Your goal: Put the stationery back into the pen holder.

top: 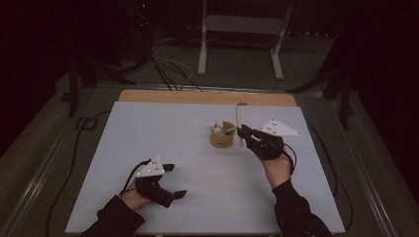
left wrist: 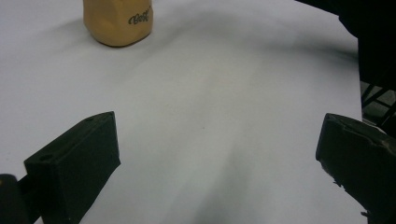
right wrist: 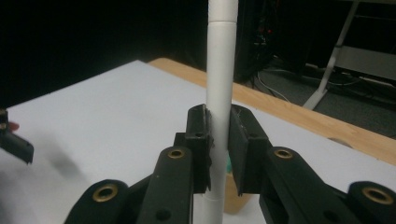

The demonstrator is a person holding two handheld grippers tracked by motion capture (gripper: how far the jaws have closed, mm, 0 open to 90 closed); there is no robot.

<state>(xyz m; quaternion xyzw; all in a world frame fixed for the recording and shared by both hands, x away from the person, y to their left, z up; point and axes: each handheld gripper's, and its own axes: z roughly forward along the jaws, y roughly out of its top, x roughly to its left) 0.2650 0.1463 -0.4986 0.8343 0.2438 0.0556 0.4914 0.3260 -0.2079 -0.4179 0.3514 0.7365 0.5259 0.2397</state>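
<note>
My right gripper is shut on a white marker-like stick, which it holds upright just right of a tan cup. In the right gripper view the two pads press on the stick from both sides, and the tan cup shows below and behind the jaws. The cup holds a few small white and green items. My left gripper rests near the front left of the white sheet, open, with nothing between its jaws. From there the cup stands far ahead.
The white sheet covers a wooden table whose far edge shows. Behind the table are a white metal stand and cables on the floor. Dark surroundings close in on both sides.
</note>
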